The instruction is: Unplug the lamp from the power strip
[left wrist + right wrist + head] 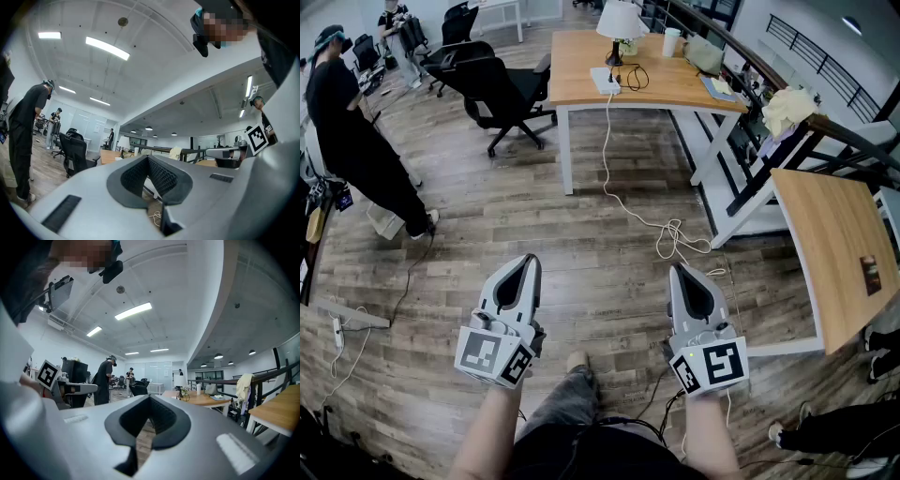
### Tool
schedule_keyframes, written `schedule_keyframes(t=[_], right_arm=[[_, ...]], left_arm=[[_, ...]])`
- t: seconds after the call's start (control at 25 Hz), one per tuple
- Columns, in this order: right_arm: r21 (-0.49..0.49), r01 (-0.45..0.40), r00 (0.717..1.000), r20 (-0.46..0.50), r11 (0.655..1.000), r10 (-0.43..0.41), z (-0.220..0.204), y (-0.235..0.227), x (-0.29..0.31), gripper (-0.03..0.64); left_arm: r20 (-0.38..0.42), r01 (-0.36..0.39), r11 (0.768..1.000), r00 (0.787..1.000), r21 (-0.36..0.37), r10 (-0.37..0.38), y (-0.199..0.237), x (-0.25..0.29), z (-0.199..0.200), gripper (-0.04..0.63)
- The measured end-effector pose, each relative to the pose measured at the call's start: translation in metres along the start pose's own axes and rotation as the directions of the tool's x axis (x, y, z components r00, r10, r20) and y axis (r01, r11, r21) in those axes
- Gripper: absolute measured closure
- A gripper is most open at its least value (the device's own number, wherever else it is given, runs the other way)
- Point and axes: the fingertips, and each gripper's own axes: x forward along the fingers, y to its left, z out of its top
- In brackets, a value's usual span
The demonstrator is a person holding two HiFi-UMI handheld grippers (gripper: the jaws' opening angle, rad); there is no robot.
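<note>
A lamp with a white shade (620,21) stands on the far wooden desk (581,84). A white power strip (605,81) lies on that desk beside the lamp, with a black cord (635,75) looped next to it. The strip's white cable (609,159) drops to the floor and ends in a tangle (673,234). My left gripper (528,262) and right gripper (676,272) are held low over the wooden floor, far from the desk. Both have their jaws shut with nothing between them. The lamp (179,381) shows small in the right gripper view.
Black office chairs (502,94) stand left of the desk. A person in black (352,141) stands at the left. A second wooden table (834,253) is at the right, with a railing (825,122) and a white cloth (787,108) behind it. A cable (352,342) lies on the floor at left.
</note>
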Motion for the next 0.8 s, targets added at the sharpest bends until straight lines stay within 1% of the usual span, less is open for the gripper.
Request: schedule_keyframes(t=[0.2,0.4,0.68,0.8], right_arm=[[0.008,0.012,1.0,0.003,1.0,-0.012,-0.007,-0.004,0.047,0.611],[0.013,0.031,1.0,0.001,0.999,-0.031,-0.014,-0.01,0.08,0.609],[0.045,0.027,0.999,0.022,0.999,-0.028,-0.012,-0.021,0.106,0.609],[0.043,0.024,0.999,0.021,0.999,-0.025,-0.017,-0.032,0.118,0.609]], left_arm=[[0.003,-0.003,1.0,1.0,-0.001,0.003,0.041,0.031,0.001,0.598],[0.008,0.006,1.0,1.0,0.0,-0.006,0.069,0.056,0.002,0.598],[0.007,0.017,1.0,1.0,-0.015,-0.017,0.079,0.086,-0.002,0.598],[0.01,0.031,0.999,0.999,-0.015,-0.031,0.08,0.104,-0.005,0.598]])
